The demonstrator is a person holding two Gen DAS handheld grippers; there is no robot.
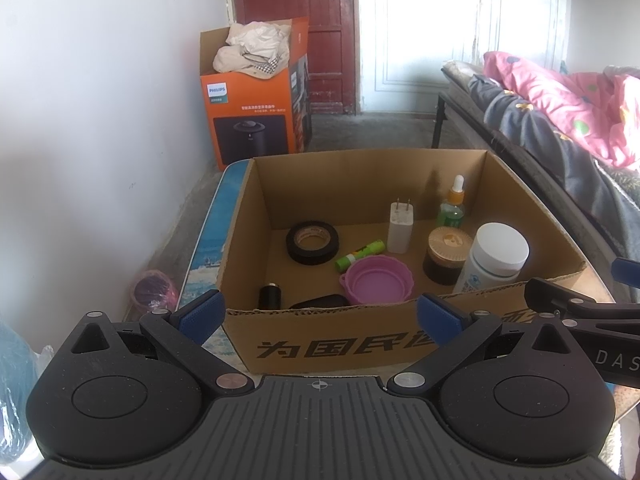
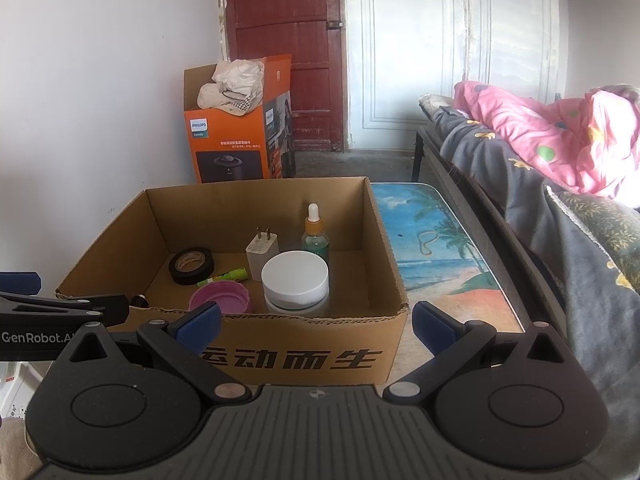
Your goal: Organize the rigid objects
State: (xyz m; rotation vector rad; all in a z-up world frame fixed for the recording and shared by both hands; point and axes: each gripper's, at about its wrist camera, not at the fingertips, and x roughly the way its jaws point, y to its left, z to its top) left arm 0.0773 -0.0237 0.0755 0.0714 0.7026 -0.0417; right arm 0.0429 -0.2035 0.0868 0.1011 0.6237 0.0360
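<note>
An open cardboard box [image 1: 532, 200] [image 2: 384, 240] stands on a table with a beach picture [image 2: 436, 248]. Inside lie a black tape roll [image 1: 312, 242] [image 2: 191, 265], a white charger [image 1: 400, 226] [image 2: 262, 252], a green glue stick [image 1: 360, 260] [image 2: 224, 276], a pink folding cup [image 1: 378, 282] [image 2: 220, 298], a dropper bottle [image 1: 454, 206] [image 2: 315, 232], a brown jar [image 1: 446, 254], a white-capped bottle [image 1: 494, 258] [image 2: 295, 282] and small black items [image 1: 270, 296]. My left gripper [image 1: 318, 314] hangs open before the box's near wall. My right gripper [image 2: 316, 326] is open too, holding nothing.
An orange Philips carton [image 1: 256, 92] [image 2: 240, 120] stuffed with cloth stands by the white wall. A bed with pink and grey bedding [image 1: 560, 120] [image 2: 560, 152] runs along the right. A red door [image 2: 284, 52] is at the back. A purple object [image 1: 154, 290] lies on the floor.
</note>
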